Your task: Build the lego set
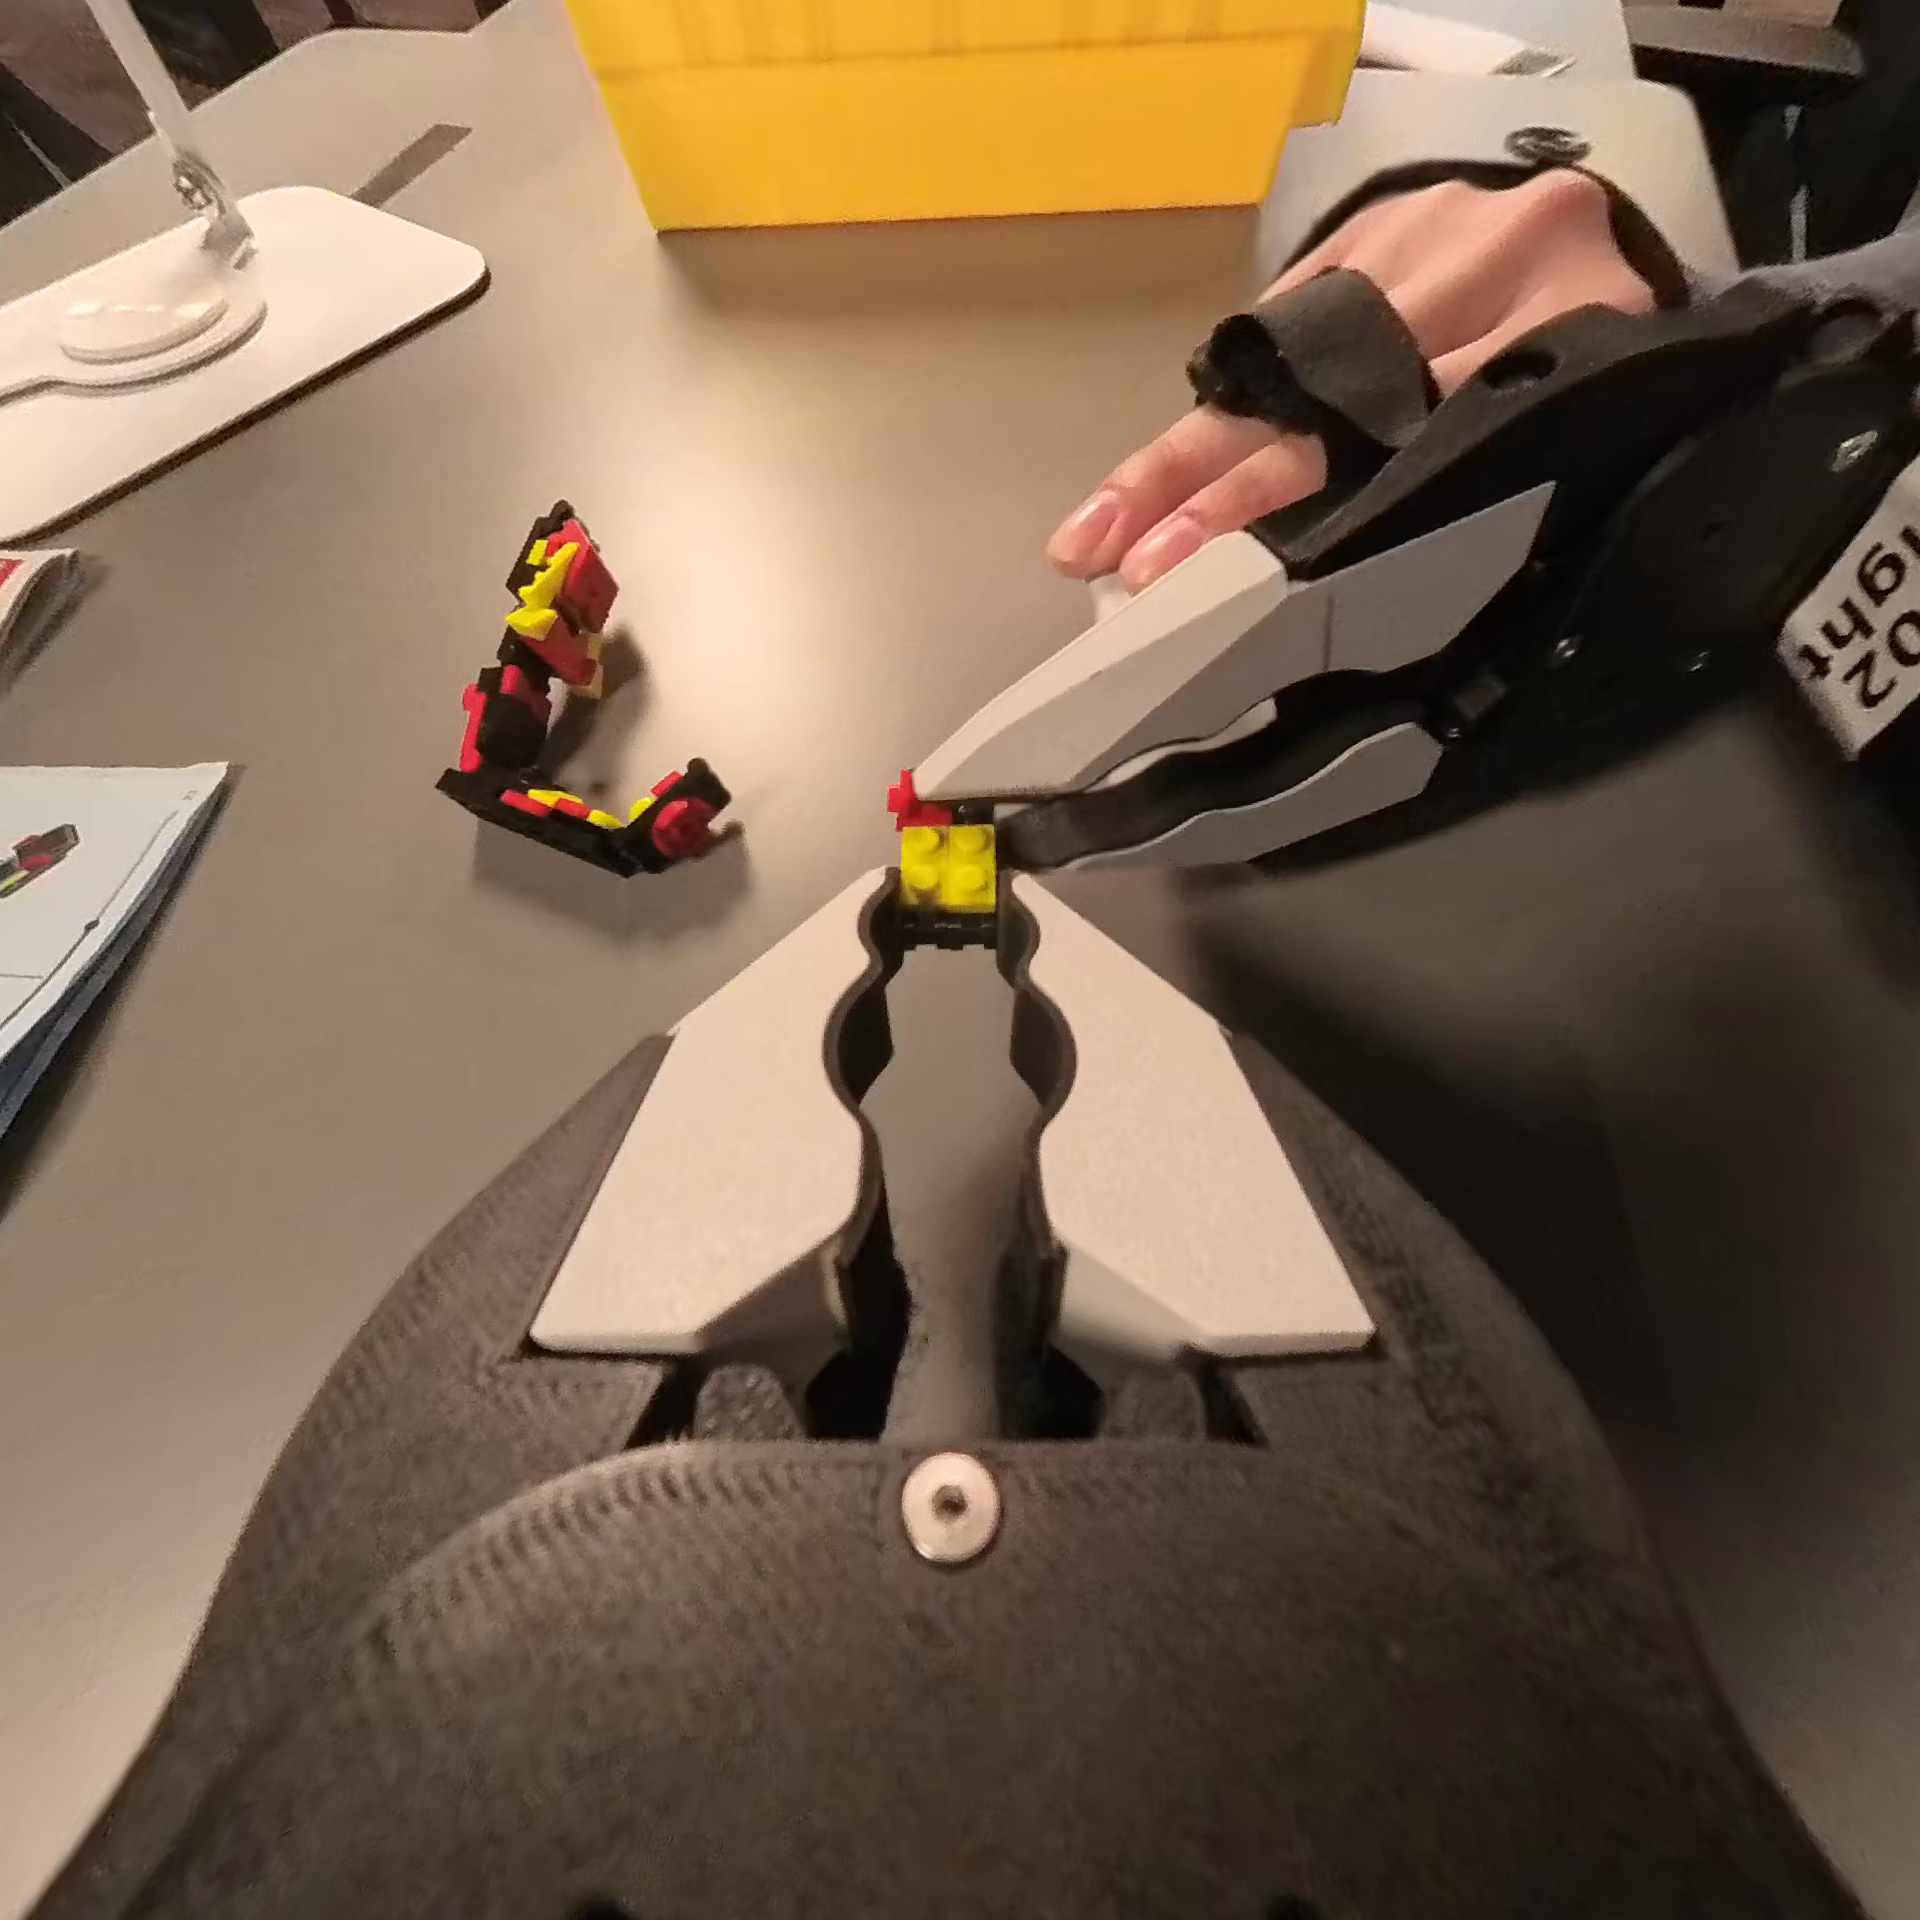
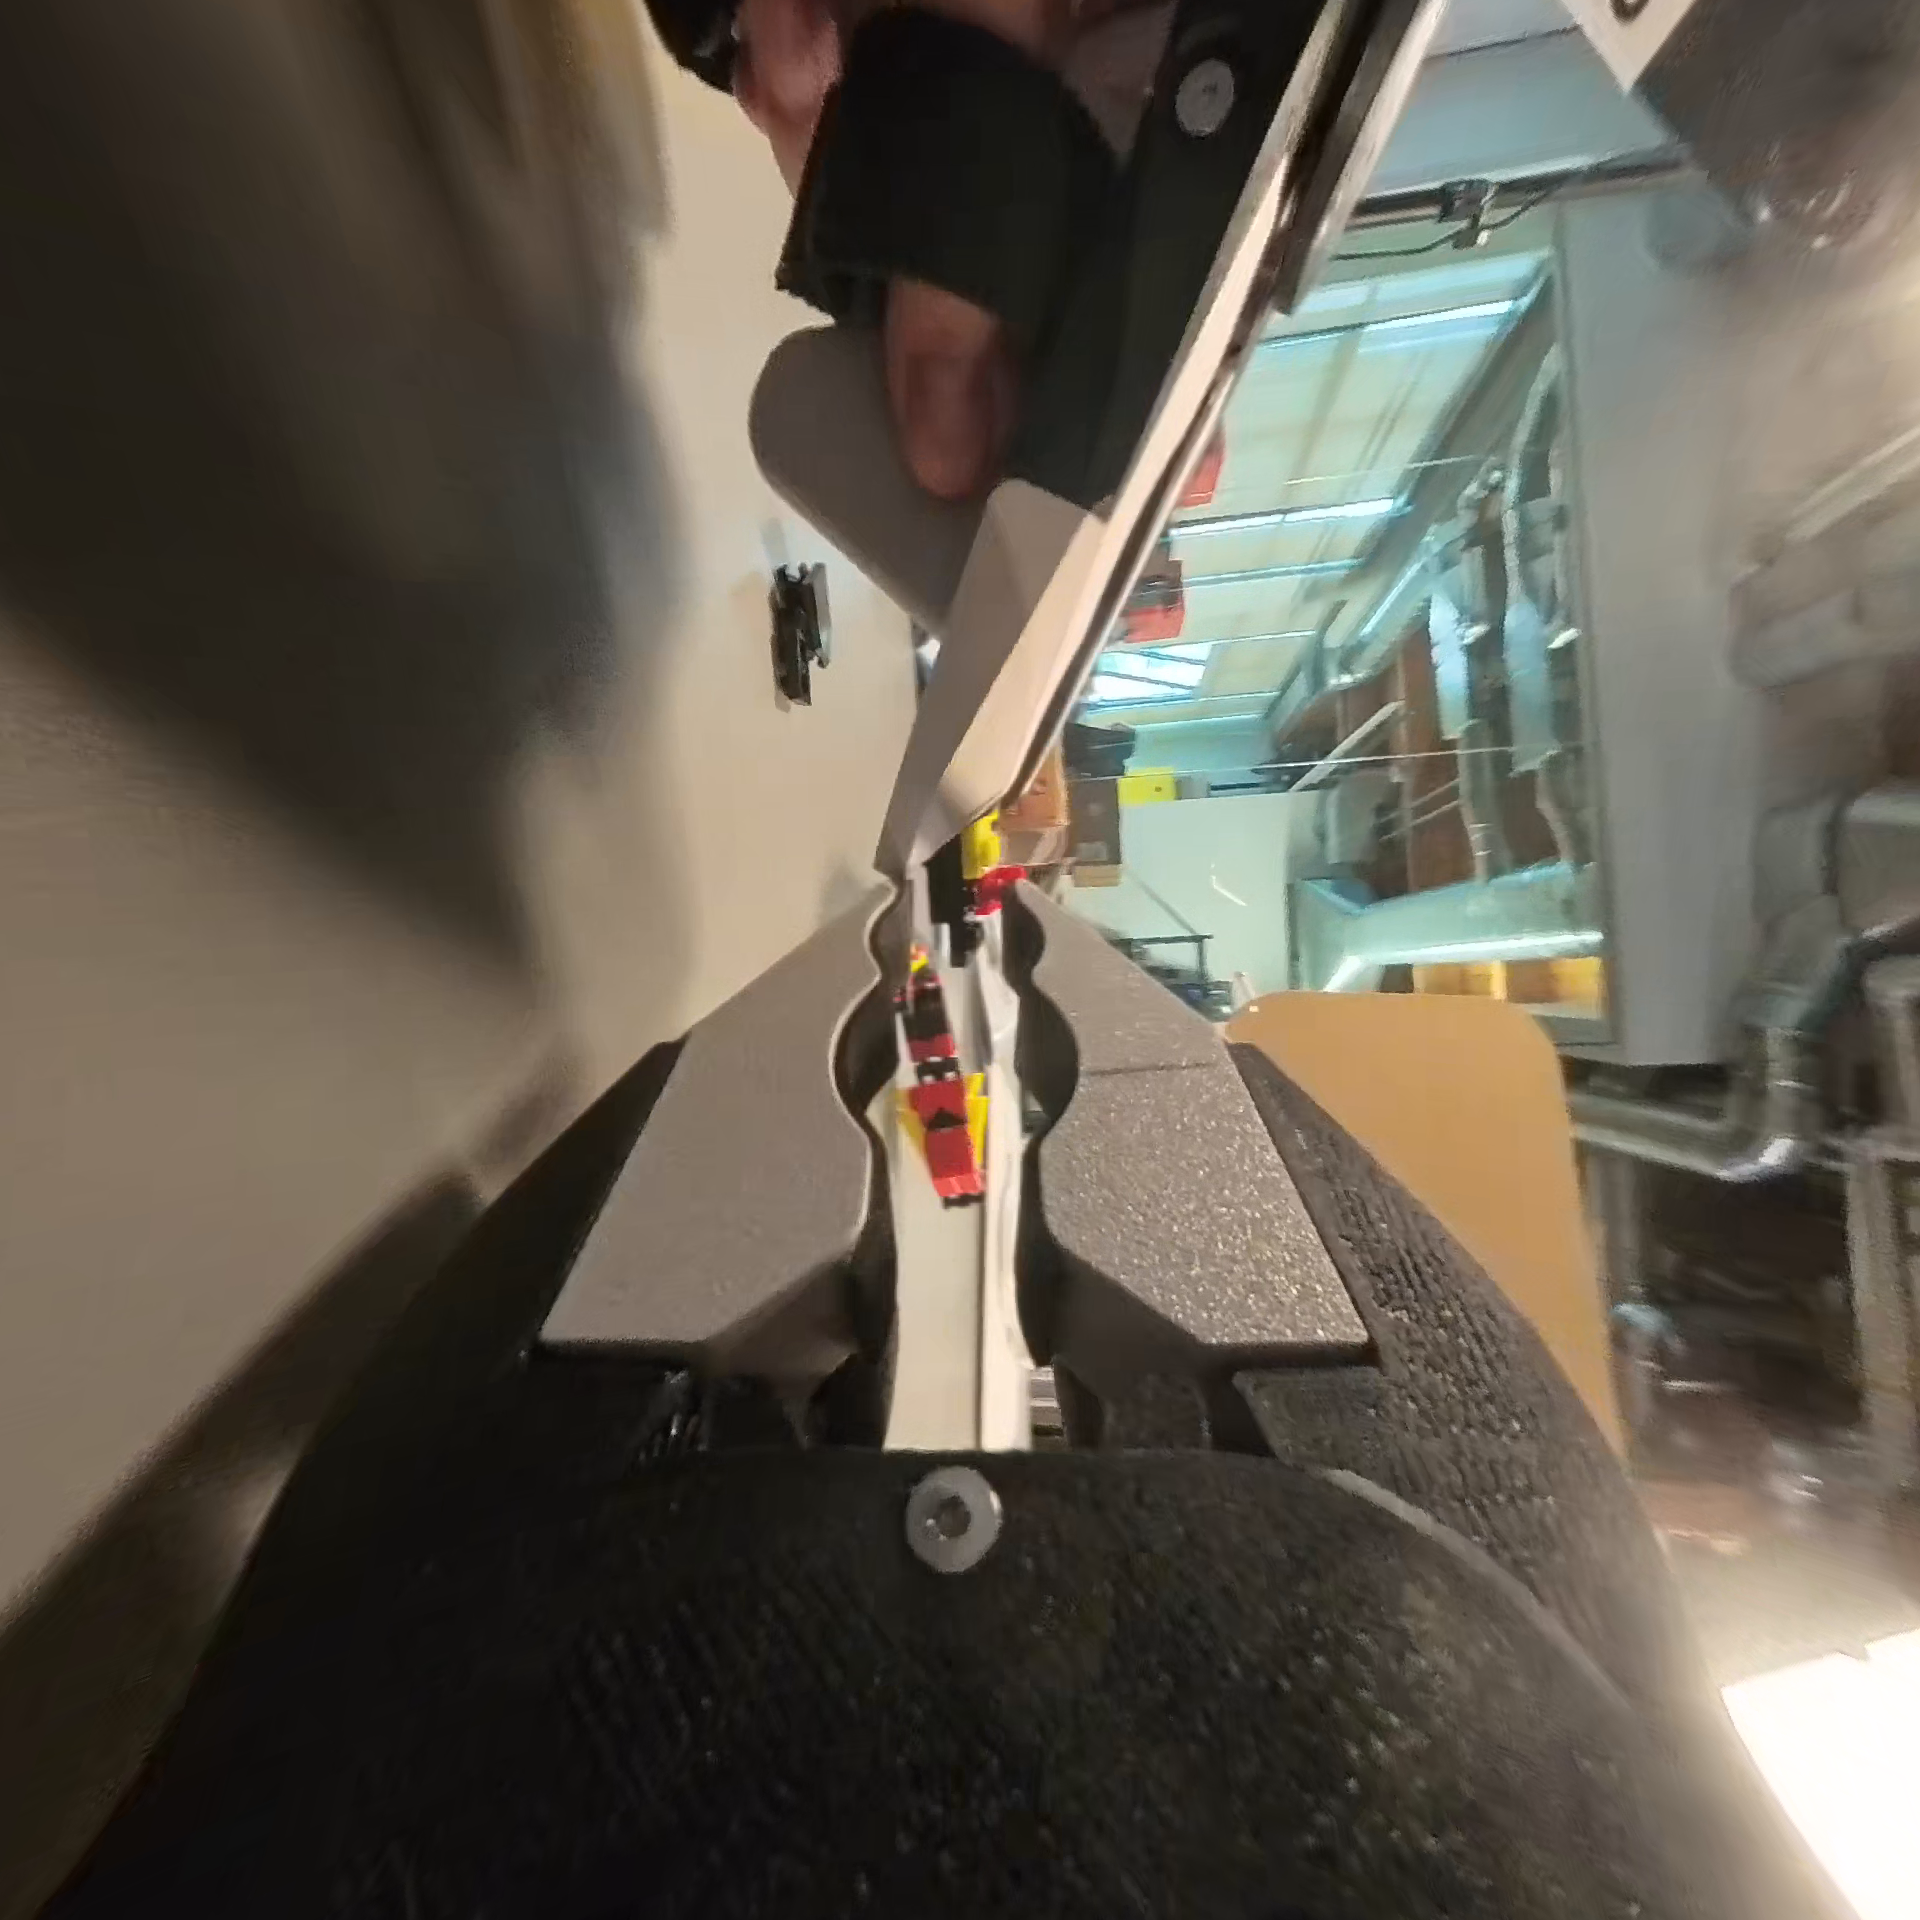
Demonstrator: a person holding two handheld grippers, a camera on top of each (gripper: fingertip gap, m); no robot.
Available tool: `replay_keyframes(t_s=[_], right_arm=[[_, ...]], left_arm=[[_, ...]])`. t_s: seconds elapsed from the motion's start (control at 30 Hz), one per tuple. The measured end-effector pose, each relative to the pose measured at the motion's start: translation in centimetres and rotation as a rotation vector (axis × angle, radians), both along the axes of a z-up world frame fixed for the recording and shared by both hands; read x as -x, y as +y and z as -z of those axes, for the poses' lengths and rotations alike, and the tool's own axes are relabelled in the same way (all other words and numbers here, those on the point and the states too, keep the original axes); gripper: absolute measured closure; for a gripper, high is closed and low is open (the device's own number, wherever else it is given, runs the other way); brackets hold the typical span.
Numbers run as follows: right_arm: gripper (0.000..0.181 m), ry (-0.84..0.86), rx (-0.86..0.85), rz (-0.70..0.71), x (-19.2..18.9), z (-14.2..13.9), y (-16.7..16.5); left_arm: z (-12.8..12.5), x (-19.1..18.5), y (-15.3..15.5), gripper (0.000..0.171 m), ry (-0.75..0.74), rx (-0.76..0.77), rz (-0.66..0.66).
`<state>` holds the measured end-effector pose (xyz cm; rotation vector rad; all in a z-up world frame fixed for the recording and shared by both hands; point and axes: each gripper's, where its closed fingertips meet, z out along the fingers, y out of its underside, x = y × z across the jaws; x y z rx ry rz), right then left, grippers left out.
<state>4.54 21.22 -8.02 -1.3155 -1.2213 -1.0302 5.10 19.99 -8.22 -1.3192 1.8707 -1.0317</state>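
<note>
Left gripper [image 1: 948, 902]: clenched on the yellow-and-black brick piece [image 1: 948, 871], held above the table [image 1: 831, 540].
Right gripper [image 1: 961, 816]: reached in from the right of that piece, tips pinched on a small red part [image 1: 906, 798] at its top edge.
Red-black-yellow model [image 1: 566, 707]: lay on the table, left of the held piece.
Yellow bin [image 1: 956, 104]: beyond the piece, at the table's far side.
Instruction booklet [image 1: 83, 894]: far left.

Left tongs [image 1: 948, 902] grip yellow-black brick piece [image 1: 948, 871]; right tongs [image 1: 961, 812] pinch its top.
</note>
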Motion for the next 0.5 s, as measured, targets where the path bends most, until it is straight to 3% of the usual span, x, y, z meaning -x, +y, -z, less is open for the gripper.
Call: replay_keyframes(t_s=[0.2,0.33,0.43,0.5], right_arm=[[0.151,0.048,-0.007,-0.033,0.2,-0.3,-0.2],[0.145,0.190,-0.117,-0.078,-0.2,-3.3,-1.0],[0.144,0.387,-0.221,-0.109,-1.3,-6.3,-1.9],[0.144,0.488,-0.260,-0.107,-2.3,-7.6,-2.1]], left_arm=[[-0.5,-0.1,0.3,0.156,-0.033,0.031,-0.010],[-2.6,0.4,1.7,0.156,-0.128,0.036,0.004],[-6.3,2.6,-0.4,0.156,-0.284,0.174,0.258],[-9.3,4.9,-1.7,0.156,-0.370,0.395,0.432]])
